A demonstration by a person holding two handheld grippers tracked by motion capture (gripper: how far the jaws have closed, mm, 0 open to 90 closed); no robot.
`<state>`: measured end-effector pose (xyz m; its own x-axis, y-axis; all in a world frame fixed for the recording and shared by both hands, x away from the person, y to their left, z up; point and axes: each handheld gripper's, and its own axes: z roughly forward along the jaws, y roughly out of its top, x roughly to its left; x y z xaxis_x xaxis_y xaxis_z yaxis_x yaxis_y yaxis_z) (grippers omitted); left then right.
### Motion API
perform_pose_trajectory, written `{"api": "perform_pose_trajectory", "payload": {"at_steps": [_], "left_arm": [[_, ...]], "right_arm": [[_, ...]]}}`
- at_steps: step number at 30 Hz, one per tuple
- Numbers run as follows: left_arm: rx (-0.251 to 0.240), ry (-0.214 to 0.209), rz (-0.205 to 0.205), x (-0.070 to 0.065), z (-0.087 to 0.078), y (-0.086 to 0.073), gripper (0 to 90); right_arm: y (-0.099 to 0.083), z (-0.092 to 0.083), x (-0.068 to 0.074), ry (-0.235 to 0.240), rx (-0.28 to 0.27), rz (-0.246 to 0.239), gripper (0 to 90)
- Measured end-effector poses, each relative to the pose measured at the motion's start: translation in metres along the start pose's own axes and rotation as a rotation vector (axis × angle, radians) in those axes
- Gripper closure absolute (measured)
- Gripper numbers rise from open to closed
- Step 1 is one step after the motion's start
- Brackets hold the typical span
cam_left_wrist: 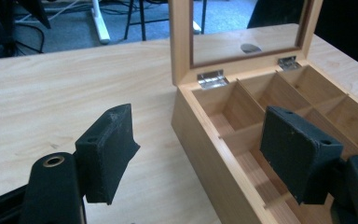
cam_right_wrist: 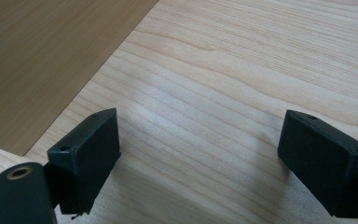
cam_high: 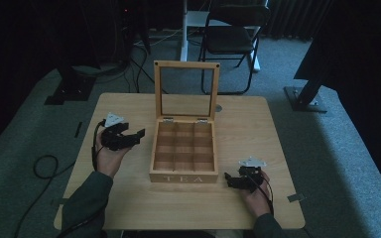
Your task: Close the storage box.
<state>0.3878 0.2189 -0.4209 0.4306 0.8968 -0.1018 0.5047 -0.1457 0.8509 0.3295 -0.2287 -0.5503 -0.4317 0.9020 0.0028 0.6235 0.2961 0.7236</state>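
A wooden tea box point(cam_high: 183, 176) marked TEA stands in the middle of the table, its glass-paned lid point(cam_high: 186, 89) upright at the back. Its several compartments are empty. My left gripper point(cam_high: 138, 135) is held open just left of the box, jaws pointing at its left wall. In the left gripper view the box wall point(cam_left_wrist: 200, 135) and hinges sit between the wide-apart pads point(cam_left_wrist: 107, 154), nothing gripped. My right gripper point(cam_high: 229, 180) rests low by the box's front right corner. Its own view has it open over bare table point(cam_right_wrist: 223, 93), the box side point(cam_right_wrist: 42, 60) at upper left.
A small metal disc point(cam_high: 219, 107) lies on the table behind the box. A folding chair point(cam_high: 233, 37) and stand bases point(cam_high: 305, 99) are on the carpet beyond the table. Cables point(cam_high: 44, 166) trail on the floor at left. Tape point(cam_high: 296, 198) marks the front right table edge.
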Motion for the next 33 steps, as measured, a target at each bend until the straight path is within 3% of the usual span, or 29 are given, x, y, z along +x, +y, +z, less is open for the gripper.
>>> {"api": "perform_pose_trajectory", "payload": {"at_steps": [12,20,24,33], "left_arm": [[-0.015,0.032,0.052,0.003,0.008,0.021,26.3],[-0.01,0.057,0.058,0.009,0.014,0.033,26.3],[-0.041,0.052,0.045,0.011,0.015,0.038,26.3],[-0.063,0.044,0.074,0.009,0.021,0.052,26.3]], "right_arm": [[0.0,-0.001,0.001,-0.01,0.002,0.011,12.3],[0.0,-0.001,0.001,-0.011,0.001,0.012,12.3],[0.0,-0.001,0.001,-0.011,0.001,0.012,12.3],[0.0,-0.001,0.001,-0.011,0.002,0.011,12.3]]}}
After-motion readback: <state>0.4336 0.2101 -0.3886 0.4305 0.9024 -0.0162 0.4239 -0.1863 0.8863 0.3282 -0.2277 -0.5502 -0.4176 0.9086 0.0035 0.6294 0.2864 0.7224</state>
